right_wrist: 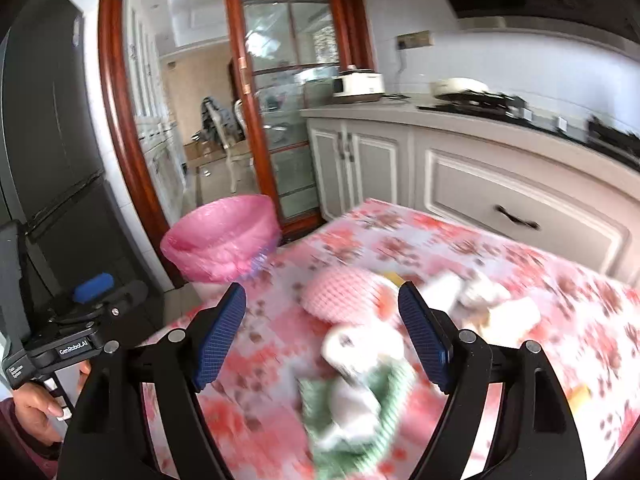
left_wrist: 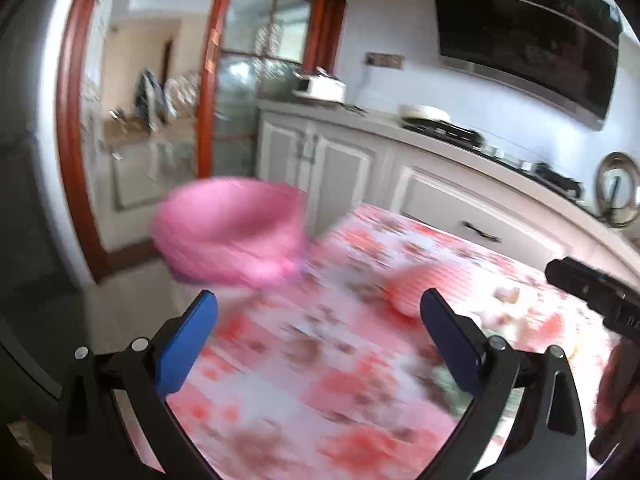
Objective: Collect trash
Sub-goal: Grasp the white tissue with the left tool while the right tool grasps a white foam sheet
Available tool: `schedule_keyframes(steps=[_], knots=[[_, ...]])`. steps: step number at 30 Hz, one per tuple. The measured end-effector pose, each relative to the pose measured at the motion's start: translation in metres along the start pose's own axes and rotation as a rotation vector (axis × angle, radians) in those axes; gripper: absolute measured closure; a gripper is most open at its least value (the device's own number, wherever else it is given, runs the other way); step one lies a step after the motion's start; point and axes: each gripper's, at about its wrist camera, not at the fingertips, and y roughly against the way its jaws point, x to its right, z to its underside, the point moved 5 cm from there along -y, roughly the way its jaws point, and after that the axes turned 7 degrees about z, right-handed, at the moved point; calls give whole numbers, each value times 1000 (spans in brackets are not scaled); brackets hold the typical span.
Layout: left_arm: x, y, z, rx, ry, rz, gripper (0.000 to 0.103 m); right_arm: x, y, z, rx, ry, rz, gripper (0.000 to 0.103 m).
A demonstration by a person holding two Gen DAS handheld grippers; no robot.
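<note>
A bin lined with a pink bag (right_wrist: 220, 240) stands on the floor at the far left corner of the table with the floral cloth (right_wrist: 440, 240). On the cloth lie a pink foam net (right_wrist: 340, 292), white crumpled paper (right_wrist: 360, 344), a green foam net (right_wrist: 384, 400) and more white scraps (right_wrist: 480, 296). My right gripper (right_wrist: 321, 287) hangs open above this pile and holds nothing. In the left wrist view, my left gripper (left_wrist: 318, 296) is wide open and empty over bare cloth, with the bin (left_wrist: 228, 232) ahead to its left and the pink net (left_wrist: 408, 288) by its right finger.
White cabinets (right_wrist: 500, 192) and a counter with a stove (right_wrist: 472, 100) run behind the table. A glass door in a red wooden frame (right_wrist: 248, 120) stands beyond the bin. A dark fridge (right_wrist: 48, 140) fills the left. A hand (right_wrist: 36, 404) holds the left gripper.
</note>
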Motion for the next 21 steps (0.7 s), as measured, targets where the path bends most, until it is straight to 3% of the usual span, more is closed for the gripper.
schedule_keyframes(steps=[4,11,21], knots=[[33,-8,26,-47,38,78,5,39,25,32,-10,-59,59,23],[85,-15,61,-74,-115,40,5,84,52,88,-50,-117,151,23],[101,-41,81,-121,-145,59,5,99,35,137,-150,-155,213,23]])
